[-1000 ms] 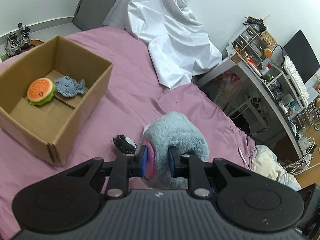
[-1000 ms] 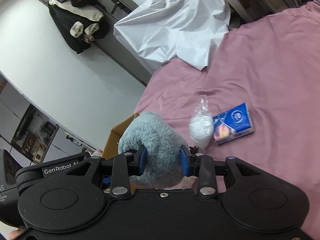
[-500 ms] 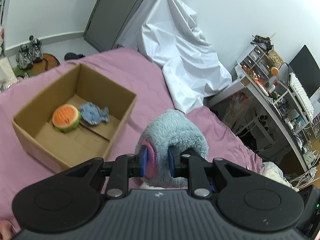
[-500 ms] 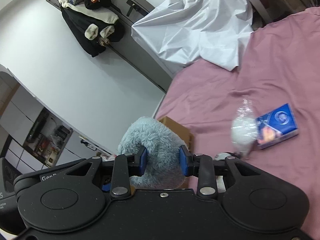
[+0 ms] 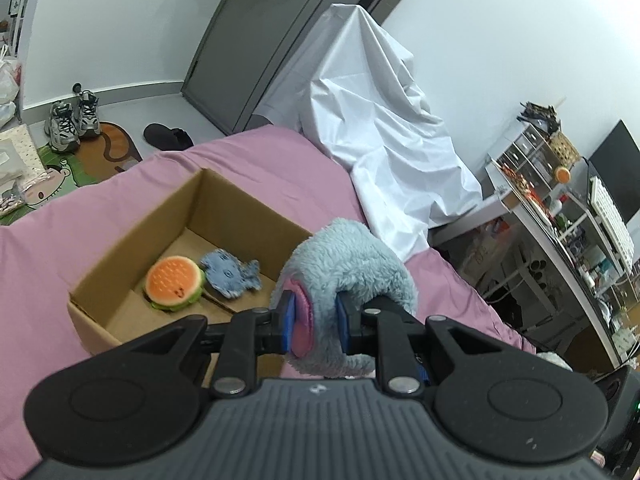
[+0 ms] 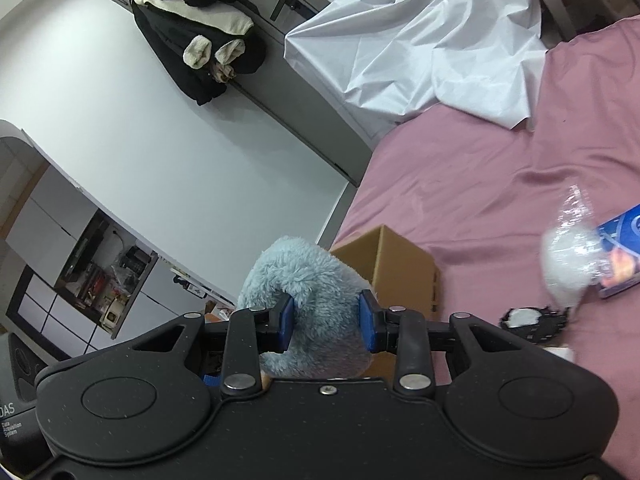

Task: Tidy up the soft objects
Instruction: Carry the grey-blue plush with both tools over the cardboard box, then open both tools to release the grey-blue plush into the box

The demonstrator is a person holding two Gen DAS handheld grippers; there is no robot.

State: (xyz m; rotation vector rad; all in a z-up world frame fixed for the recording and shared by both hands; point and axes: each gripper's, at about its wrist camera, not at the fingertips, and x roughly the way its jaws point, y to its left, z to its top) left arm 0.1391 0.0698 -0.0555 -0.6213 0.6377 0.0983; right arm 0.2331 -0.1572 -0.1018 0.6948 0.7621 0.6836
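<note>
Both grippers hold one fluffy blue plush toy (image 5: 352,256) with a pink patch, lifted above the pink bed. My left gripper (image 5: 314,322) is shut on its pink-edged part. My right gripper (image 6: 326,320) is shut on its furry body (image 6: 304,276). An open cardboard box (image 5: 120,240) sits just left of and below the toy in the left wrist view; its corner shows in the right wrist view (image 6: 400,256). In the box lie a burger plush (image 5: 174,284) and a small blue whale plush (image 5: 230,274).
On the pink bed (image 6: 500,184) lie a clear plastic bag of white stuff (image 6: 568,260), a blue tissue pack (image 6: 620,256) and a small black-and-white item (image 6: 532,318). A white sheet (image 5: 380,128) drapes at the bed's far side. A cluttered desk (image 5: 560,208) stands right.
Both grippers have lifted the blue plush and carried it towards the box, which now sits closer and more central in the left wrist view. The grips have not changed.
</note>
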